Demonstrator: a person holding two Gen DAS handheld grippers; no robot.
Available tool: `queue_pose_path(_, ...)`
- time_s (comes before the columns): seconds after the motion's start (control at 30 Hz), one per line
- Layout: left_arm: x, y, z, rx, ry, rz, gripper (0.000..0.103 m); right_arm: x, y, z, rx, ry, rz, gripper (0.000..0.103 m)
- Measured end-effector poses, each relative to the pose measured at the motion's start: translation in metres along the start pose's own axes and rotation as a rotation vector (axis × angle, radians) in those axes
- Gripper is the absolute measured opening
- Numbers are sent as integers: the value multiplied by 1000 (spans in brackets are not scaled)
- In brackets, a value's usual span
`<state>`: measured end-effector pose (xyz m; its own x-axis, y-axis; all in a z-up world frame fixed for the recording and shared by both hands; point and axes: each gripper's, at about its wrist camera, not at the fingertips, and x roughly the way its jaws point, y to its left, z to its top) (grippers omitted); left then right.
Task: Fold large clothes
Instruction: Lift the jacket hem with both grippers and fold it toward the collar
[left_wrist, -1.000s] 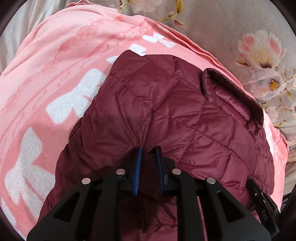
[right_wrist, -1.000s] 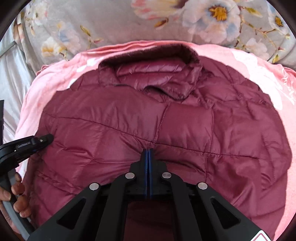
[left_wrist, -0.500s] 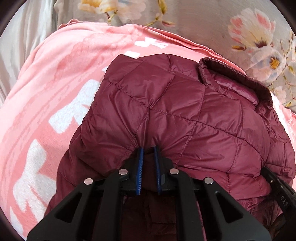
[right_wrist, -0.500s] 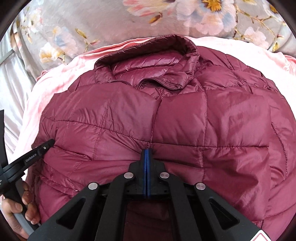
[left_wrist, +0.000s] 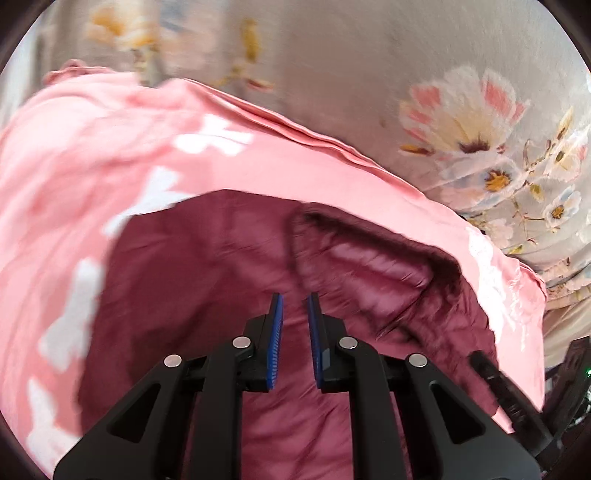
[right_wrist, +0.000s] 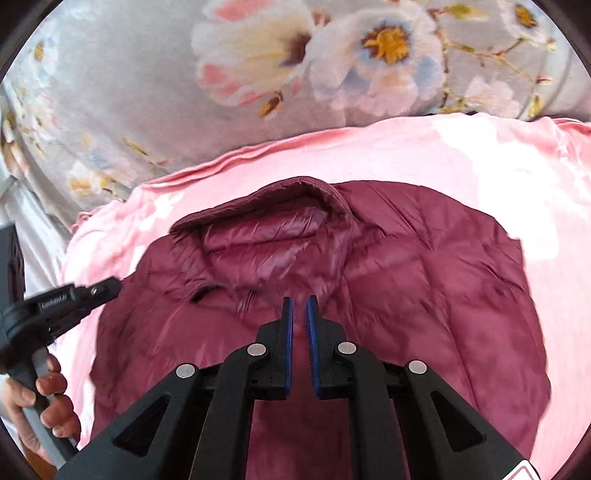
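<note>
Grey floral bedding (right_wrist: 155, 92) filled the back of both views, with a pink blanket (left_wrist: 92, 155) with white shapes on it spread over it. So the maroon quilted jacket (right_wrist: 424, 295) was lying on that pink blanket, pretty much in the middle, collar (right_wrist: 295, 192) pointing away toward the floral fabric. The collar stood up a bit and you could see the shiny lining inside it.

Left claw (left_wrist: 294, 299) was above the jacket's body just beside the collar (left_wrist: 369, 236), with a narrow gap between the blue pads (left_wrist: 277, 325) and nothing in there, only jacket fabric visible behind it. That view was kinda smeared so I couldn't make out the quilting at all.

Right claw (right_wrist: 298, 301) was the same deal: slightly parted, holding nothing, sitting over the chest area just below the collar opening near the zipper. Whether either claw's tips actually touched the fabric, I couldn't tell.

From the right wrist cam you could also see the left claw's black body poking in from the left edge over the jacket's shoulder, and the person's left hand (right_wrist: 40, 402) wrapped around its grey handle down in the corner.
</note>
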<state>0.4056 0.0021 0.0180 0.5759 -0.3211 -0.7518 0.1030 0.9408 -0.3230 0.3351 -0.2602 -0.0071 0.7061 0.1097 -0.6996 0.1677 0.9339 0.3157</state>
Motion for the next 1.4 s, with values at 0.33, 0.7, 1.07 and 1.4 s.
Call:
queue_pose_path(0.33, 97, -17, -14, 58, 139, 88, 15, 55, -13, -9, -46, 84, -64, 3)
queue_pose_path(0.7, 51, -3, 30, -112, 7, -124, 65, 20, -26, 44, 216, -35, 231, 57)
queue_pose_path(1.07, 111, 8, 64, -252, 184, 15, 46, 74, -46, 72, 442, 34, 226, 10)
queue_pose_path(1.4, 126, 0, 33, -56, 156, 123, 36, 103, -29, 42, 113, 111, -26, 1)
